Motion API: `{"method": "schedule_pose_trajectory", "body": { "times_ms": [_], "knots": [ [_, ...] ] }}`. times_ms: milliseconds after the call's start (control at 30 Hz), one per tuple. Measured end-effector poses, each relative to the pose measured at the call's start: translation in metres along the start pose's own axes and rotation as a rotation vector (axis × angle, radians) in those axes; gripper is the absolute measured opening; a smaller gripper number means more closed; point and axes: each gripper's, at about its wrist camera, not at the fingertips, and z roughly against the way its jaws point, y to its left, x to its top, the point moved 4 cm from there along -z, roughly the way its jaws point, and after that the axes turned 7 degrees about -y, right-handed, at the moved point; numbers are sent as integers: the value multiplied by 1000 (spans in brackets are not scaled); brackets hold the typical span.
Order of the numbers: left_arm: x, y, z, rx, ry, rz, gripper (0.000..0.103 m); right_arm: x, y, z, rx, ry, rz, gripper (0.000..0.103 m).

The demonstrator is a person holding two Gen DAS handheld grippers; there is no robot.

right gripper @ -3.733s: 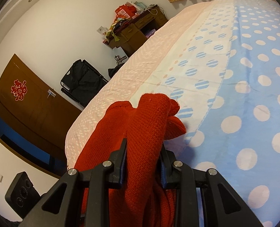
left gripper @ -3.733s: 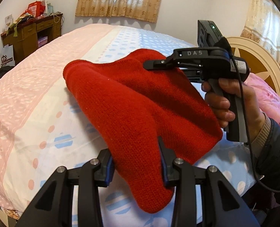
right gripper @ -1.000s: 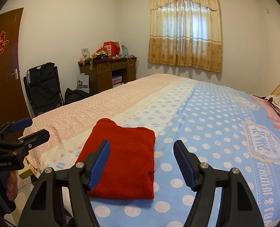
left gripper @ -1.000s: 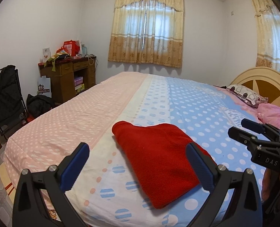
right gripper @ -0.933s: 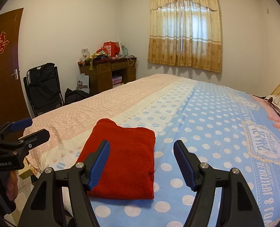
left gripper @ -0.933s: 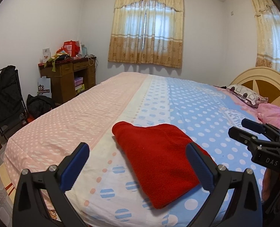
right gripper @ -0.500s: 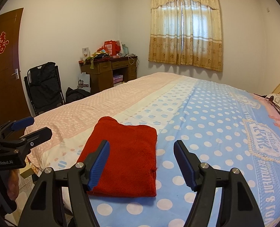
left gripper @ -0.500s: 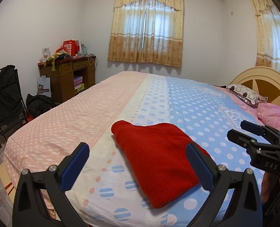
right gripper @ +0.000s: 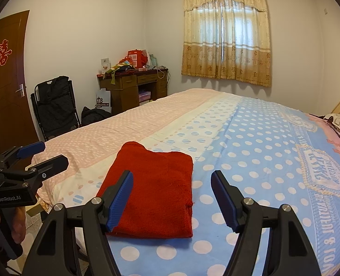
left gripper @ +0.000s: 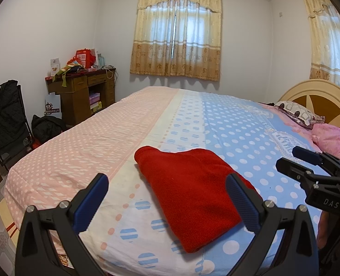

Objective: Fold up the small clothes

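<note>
A red knitted garment (left gripper: pixel 188 184) lies folded flat in a rectangle near the front edge of the bed (left gripper: pixel 160 115); it also shows in the right wrist view (right gripper: pixel 156 188). My left gripper (left gripper: pixel 167 197) is open and empty, held back above the near edge of the garment. My right gripper (right gripper: pixel 172 195) is open and empty, held back over the garment's right side. Each gripper shows in the other's view, the right one (left gripper: pixel 308 168) at the right and the left one (right gripper: pixel 32 158) at the left, both apart from the garment.
The bed has a pink, white and blue dotted sheet. Pillows (left gripper: pixel 296 112) and a round headboard (left gripper: pixel 317 96) are at the right. A cluttered wooden desk (left gripper: pixel 82 92), a black folding chair (left gripper: pixel 4 119) and a door (right gripper: pixel 6 80) stand to the left.
Since 3.7 s ago both grippers let go of the red garment, which now lies folded on the bed, and drew back. In the last second both views barely shift.
</note>
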Motion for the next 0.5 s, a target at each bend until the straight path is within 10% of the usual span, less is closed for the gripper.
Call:
{"method": "schedule_pose_trajectory", "body": {
  "times_ms": [500],
  "knots": [
    [0,-1,-1,2,12,-4,103,-1,10,4,15,-5,5,71]
  ]
}}
